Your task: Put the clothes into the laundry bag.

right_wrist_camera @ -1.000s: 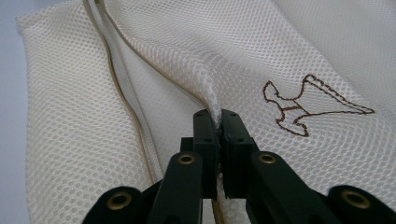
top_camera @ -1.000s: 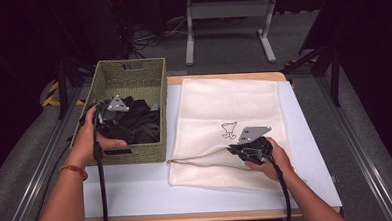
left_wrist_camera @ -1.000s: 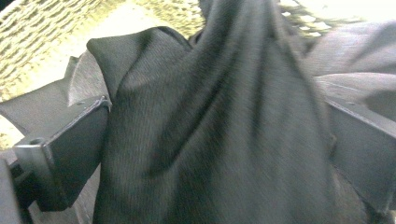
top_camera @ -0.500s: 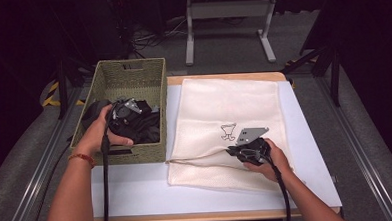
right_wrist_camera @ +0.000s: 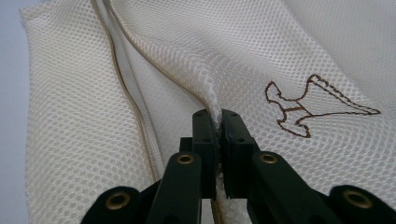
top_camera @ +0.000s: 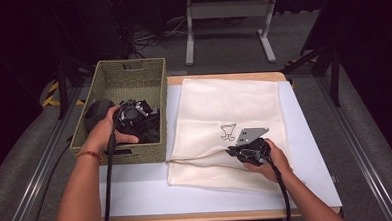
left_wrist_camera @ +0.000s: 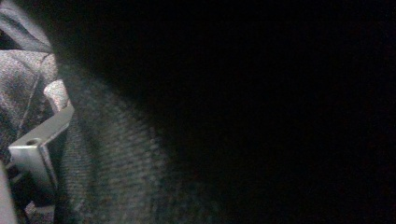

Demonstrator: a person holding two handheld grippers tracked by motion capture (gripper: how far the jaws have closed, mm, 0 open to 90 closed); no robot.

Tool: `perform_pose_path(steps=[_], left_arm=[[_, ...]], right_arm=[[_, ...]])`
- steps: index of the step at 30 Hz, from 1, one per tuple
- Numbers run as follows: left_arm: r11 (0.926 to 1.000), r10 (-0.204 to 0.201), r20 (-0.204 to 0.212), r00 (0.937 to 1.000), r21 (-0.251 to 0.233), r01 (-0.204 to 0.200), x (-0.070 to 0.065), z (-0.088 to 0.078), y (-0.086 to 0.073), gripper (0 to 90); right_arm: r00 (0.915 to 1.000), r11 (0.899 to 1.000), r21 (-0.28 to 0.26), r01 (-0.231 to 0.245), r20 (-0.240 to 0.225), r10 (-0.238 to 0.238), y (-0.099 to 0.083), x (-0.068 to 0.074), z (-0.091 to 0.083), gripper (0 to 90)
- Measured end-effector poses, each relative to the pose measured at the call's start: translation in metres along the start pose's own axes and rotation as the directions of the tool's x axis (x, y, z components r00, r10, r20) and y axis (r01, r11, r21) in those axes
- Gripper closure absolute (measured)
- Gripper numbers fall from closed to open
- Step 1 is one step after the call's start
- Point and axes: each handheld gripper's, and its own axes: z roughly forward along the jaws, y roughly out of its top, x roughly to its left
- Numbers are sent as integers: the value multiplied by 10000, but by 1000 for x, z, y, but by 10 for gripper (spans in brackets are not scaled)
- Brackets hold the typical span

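In the high view, a cream mesh laundry bag with a small brown stitched picture lay flat on the white worktop, in the middle of the frame. The right gripper, at the lower right of the bag, pinched a fold of the top layer near the bag's open edge. A green woven basket sat at the left of the frame, touching the worktop's left edge. It held a pile of dark clothes. The left gripper was down in that pile. A second before, it was higher and nearer the basket's left side; since then it had moved right and sunk into the clothes. The right gripper had kept its place, holding the bag. So it looked like the left hand was about to pick up a piece of clothing to put in the bag.

In the left gripper view, dark woven cloth pressed close to the camera, with a silver metal part at the lower left. I could not tell if those jaws were clenched or released.

In the right gripper view, the black jaws were clenched on a raised ridge of the mesh bag, in the lower middle of the frame.
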Motion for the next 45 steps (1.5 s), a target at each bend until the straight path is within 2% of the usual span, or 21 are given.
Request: perform_pose_path(steps=[4, 9, 12, 14, 17, 21, 24, 26, 28, 31, 32, 33, 35, 36, 38, 40, 41, 42, 43, 44, 45], left_arm=[[9993, -149, 6, 9999, 350, 148, 1, 5, 2, 1], [9974, 33, -15, 10000, 727, -32, 0, 5, 4, 59], [9983, 36, -201, 9998, 582, -24, -1, 3, 3, 181], [9988, 27, -306, 9995, 489, -12, -1, 0, 1, 309], [9990, -18, -565, 9984, 449, 43, -1, -1, 1, 447], [9986, 230, -670, 9975, 493, -197, -2, -2, 2, 529], [9990, 222, -784, 9967, 395, -191, -1, -4, 1, 584], [9992, 261, -1224, 9921, 340, -221, -3, -6, 1, 605], [9992, 325, -1326, 9906, 294, -289, -3, -8, 1, 615], [9993, 352, -2206, 9747, 235, -308, -1, -12, 1, 633], [9992, 403, -2569, 9656, 141, -379, -1, -13, 1, 640], [9993, 372, -3012, 9528, 14, -386, -1, -15, 1, 648], [9982, 137, -3321, 9432, -513, -325, -1, -20, -1, 653], [9982, 137, -3321, 9432, -513, -325, -1, -20, -1, 658], [9917, -241, -3548, 9346, -1265, -224, -2, -29, -7, 659], [9896, -307, -3543, 9346, -1424, -214, -2, -31, -8, 659], [9824, -440, -3706, 9278, -1846, -271, -4, -36, -11, 660], [9782, -515, -3814, 9230, -2055, -303, -6, -39, -13, 660], [9725, -679, -3796, 9226, -2318, -238, -7, -43, -16, 660], [9647, -780, -3927, 9164, -2617, -300, -9, -47, -19, 660], [9435, -1173, -3881, 9141, -3309, -194, -11, -56, -27, 663]], right_arm=[[10000, 10000, 2, 43, 31, -43, 0, 0, 0, 856], [10000, 10000, -40, 50, 60, -50, 0, 1, -2, 853], [10000, 10000, -61, 45, 15, -45, 0, 0, -2, 852], [10000, 10000, -38, 45, 15, -44, -1, 0, -2, 853], [10000, 10000, -30, 53, 3, -53, -1, 1, -2, 851], [10000, 10000, -46, 51, 6, -51, -1, 1, -2, 851], [10000, 10000, -61, 60, 19, -59, -1, 1, -2, 851], [10000, 10000, -59, 61, 18, -61, -1, 1, -2, 851], [10000, 10000, -64, 60, 26, -60, -1, 1, -3, 852], [10000, 10000, -93, 35, 6, -35, -1, 1, -3, 851], [10000, 9999, -102, 26, 7, -26, -1, 1, -4, 852], [10000, 9999, -108, 27, 5, -27, -1, 1, -4, 852], [10000, 9999, -119, 30, 4, -30, -1, 1, -4, 851], [10000, 9999, -119, 30, 4, -30, -1, 1, -4, 851], [10000, 9999, -170, 5, 1, -5, -2, 0, -5, 852], [10000, 9998, -197, -8, 18, 9, -2, -1, -5, 853], [10000, 9996, -271, -25, 57, 26, -2, 0, -6, 855], [10000, 9996, -271, -25, 57, 26, -2, 0, -6, 855], [10000, 9996, -287, -4, 91, 7, -1, 0, -7, 856], [10000, 9995, -319, 18, 97, -15, -1, 0, -7, 857], [9999, 9992, -396, 18, 128, -13, -1, 0, -9, 861]])
